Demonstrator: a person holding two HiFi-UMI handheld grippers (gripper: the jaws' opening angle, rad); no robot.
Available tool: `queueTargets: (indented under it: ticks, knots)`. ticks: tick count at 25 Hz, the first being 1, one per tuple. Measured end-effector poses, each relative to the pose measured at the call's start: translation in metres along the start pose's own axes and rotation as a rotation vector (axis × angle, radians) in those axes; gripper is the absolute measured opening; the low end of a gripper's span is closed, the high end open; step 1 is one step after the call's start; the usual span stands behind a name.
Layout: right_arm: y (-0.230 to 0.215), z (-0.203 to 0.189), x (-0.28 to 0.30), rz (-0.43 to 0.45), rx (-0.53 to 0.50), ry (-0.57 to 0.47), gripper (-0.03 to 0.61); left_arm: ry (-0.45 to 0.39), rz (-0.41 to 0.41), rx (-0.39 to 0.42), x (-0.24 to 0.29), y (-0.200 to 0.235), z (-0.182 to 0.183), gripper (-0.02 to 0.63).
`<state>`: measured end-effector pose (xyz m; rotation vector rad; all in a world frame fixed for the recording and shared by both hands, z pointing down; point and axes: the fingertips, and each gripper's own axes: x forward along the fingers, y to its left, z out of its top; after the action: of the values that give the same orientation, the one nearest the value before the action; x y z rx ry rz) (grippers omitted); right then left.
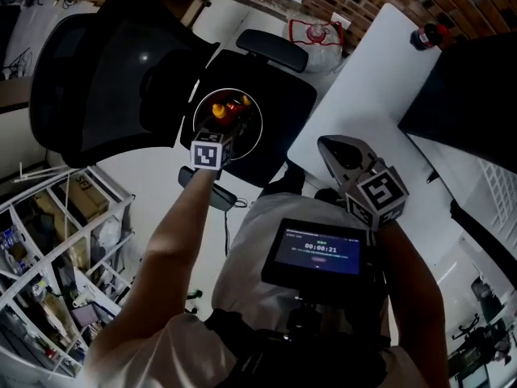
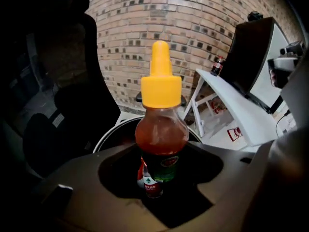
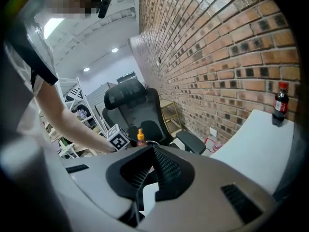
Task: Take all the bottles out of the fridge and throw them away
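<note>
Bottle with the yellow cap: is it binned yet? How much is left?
Done: one red-labelled bottle seems to lie in the bin. In hand: the left gripper holds the yellow-capped bottle over it, not dropped yet. Left: the fridge is out of view, so I can't tell.

We see a black office chair (image 1: 105, 71) on a pale floor (image 1: 149, 176). A brick wall (image 2: 193, 33) runs beyond the chair. In the head view, a white table (image 1: 363, 103) stands right of it and white wire shelving (image 1: 56, 241) below-left.

Black office chair (image 1: 97, 79), white table (image 1: 363, 95) beside brick wall (image 2: 193, 33), wire shelving (image 1: 60, 241)
</note>
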<state>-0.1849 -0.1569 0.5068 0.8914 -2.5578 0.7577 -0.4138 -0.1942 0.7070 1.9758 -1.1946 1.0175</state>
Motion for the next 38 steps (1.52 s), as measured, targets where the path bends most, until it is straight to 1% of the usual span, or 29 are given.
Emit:
queueTargets:
  ticks: [2,5,8,10,11,12,14,16,18,21,23,26,28,31,36,37,38]
  knots:
    - [-0.005,-0.002,0.0,-0.014,0.011,0.009,0.0,0.055,0.01,0.011,0.021,0.011,-0.014,0.284]
    - [-0.01,-0.005,0.006,-0.026,0.024,0.021,0.0,0.131,-0.008,-0.025,0.044,0.012,-0.033,0.284]
    - [-0.009,-0.009,0.015,-0.016,0.037,0.041,0.0,0.227,-0.037,-0.038,0.062,0.005,-0.056,0.284]
    - [-0.007,-0.014,0.02,-0.004,0.049,0.057,0.0,0.306,-0.032,-0.034,0.073,0.007,-0.072,0.284]
    - [-0.006,-0.017,0.021,-0.001,0.054,0.063,0.0,0.347,-0.035,-0.047,0.079,0.009,-0.079,0.285]
    - [-0.006,-0.019,0.021,-0.003,0.06,0.067,0.0,0.389,-0.055,-0.078,0.085,0.007,-0.086,0.285]
    - [-0.008,-0.022,0.02,-0.018,0.074,0.067,0.0,0.487,-0.112,-0.159,0.094,0.0,-0.1,0.285]
    - [-0.009,-0.027,0.018,-0.035,0.084,0.071,0.0,0.583,-0.12,-0.189,0.097,0.003,-0.113,0.286]
    - [-0.009,-0.033,0.014,-0.048,0.086,0.079,0.0,0.64,-0.122,-0.206,0.1,0.006,-0.124,0.295]
    - [-0.013,-0.038,0.003,-0.075,0.089,0.078,0.0,0.69,-0.143,-0.244,0.103,0.001,-0.136,0.296]
    - [-0.018,-0.039,-0.005,-0.098,0.1,0.067,0.0,0.708,-0.139,-0.242,0.102,0.001,-0.137,0.298]
    - [-0.022,-0.039,-0.014,-0.124,0.106,0.052,0.0,0.73,-0.115,-0.213,0.095,0.005,-0.133,0.299]
    - [-0.021,-0.039,-0.016,-0.13,0.105,0.04,0.0,0.718,-0.111,-0.218,0.089,0.007,-0.128,0.299]
    - [-0.019,-0.035,-0.017,-0.129,0.104,0.008,0.0,0.647,-0.084,-0.235,0.082,0.015,-0.111,0.299]
    - [-0.016,-0.027,-0.029,-0.138,0.093,-0.021,0.0,0.543,-0.027,-0.193,0.058,0.016,-0.093,0.298]
    - [-0.016,-0.024,-0.032,-0.143,0.09,-0.03,0.0,0.508,-0.017,-0.187,0.051,0.016,-0.088,0.285]
    - [-0.017,-0.022,-0.035,-0.149,0.087,-0.041,0.0,0.463,-0.009,-0.179,0.043,0.015,-0.081,0.223]
